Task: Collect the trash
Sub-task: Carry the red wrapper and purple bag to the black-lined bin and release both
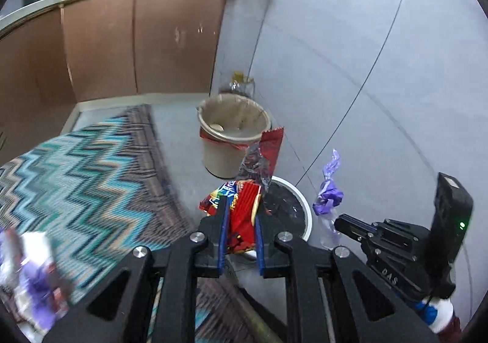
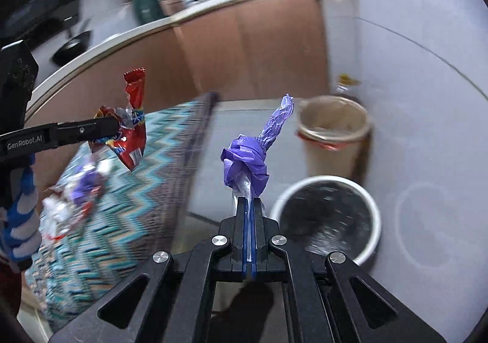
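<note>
My left gripper point(image 1: 241, 205) is shut on a crumpled red snack wrapper point(image 1: 244, 205), which sticks up past the fingertips. The same wrapper point(image 2: 132, 135) hangs from the left gripper at the left of the right wrist view. My right gripper point(image 2: 250, 202) is shut on a knotted purple and clear plastic wrapper point(image 2: 247, 160); that wrapper point(image 1: 328, 193) shows at the right of the left wrist view. A white-rimmed bin with a dark liner point(image 2: 375, 218) stands on the floor just below and right of the right gripper. This bin point(image 1: 305, 205) lies right behind the left gripper's wrapper.
A beige bucket point(image 1: 213, 157) stands on the grey floor beyond the white bin, near the wall. A teal zigzag rug point(image 1: 76, 175) covers the left side, with a blurred pile of wrappers point(image 2: 73, 202) on it. Brown cabinets point(image 1: 137, 44) run along the back.
</note>
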`<state>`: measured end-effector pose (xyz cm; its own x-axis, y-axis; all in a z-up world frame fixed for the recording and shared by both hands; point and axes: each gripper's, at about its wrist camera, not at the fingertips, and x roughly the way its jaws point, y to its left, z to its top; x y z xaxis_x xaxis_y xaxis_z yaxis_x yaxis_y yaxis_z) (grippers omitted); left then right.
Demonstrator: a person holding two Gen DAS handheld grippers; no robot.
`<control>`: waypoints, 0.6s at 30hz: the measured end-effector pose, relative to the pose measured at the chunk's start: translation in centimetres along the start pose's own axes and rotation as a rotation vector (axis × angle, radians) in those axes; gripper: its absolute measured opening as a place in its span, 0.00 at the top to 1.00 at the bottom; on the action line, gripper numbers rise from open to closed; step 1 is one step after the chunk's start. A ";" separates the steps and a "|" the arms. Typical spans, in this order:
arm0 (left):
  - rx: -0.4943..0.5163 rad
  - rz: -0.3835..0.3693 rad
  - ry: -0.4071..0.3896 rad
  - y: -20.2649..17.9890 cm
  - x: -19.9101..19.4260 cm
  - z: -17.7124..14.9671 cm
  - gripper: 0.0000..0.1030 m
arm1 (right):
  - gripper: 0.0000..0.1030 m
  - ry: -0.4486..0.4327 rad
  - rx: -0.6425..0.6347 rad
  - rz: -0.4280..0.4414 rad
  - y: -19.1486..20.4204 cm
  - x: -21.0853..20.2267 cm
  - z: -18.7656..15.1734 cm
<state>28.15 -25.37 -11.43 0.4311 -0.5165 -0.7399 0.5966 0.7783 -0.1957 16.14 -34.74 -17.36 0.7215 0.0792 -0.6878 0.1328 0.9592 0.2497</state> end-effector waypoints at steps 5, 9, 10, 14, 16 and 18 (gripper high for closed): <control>0.004 0.004 0.082 -2.5 7.0 1.3 0.86 | 0.99 0.041 0.042 -0.051 -3.3 3.7 0.4; 0.005 0.026 0.133 -3.7 11.9 1.5 0.84 | 0.99 0.081 0.069 -0.081 -5.9 7.0 0.2; -0.001 0.030 0.143 -3.7 13.0 1.5 0.83 | 0.99 0.087 0.074 -0.082 -6.3 7.5 0.3; -0.028 0.028 0.189 -3.8 16.7 1.3 0.72 | 0.96 0.117 0.086 -0.108 -8.0 9.8 0.3; -0.046 0.021 0.205 -3.6 18.2 1.1 0.69 | 0.90 0.134 0.091 -0.117 -8.7 11.0 0.1; -0.061 -0.007 0.224 -3.4 19.2 1.0 0.69 | 0.77 0.148 0.092 -0.135 -9.2 11.7 -0.1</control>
<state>35.07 -38.34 -24.33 0.2617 -0.4348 -0.8616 0.5541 0.7987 -0.2347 23.29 -42.60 -27.81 0.5864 -0.0027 -0.8100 0.2878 0.9354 0.2052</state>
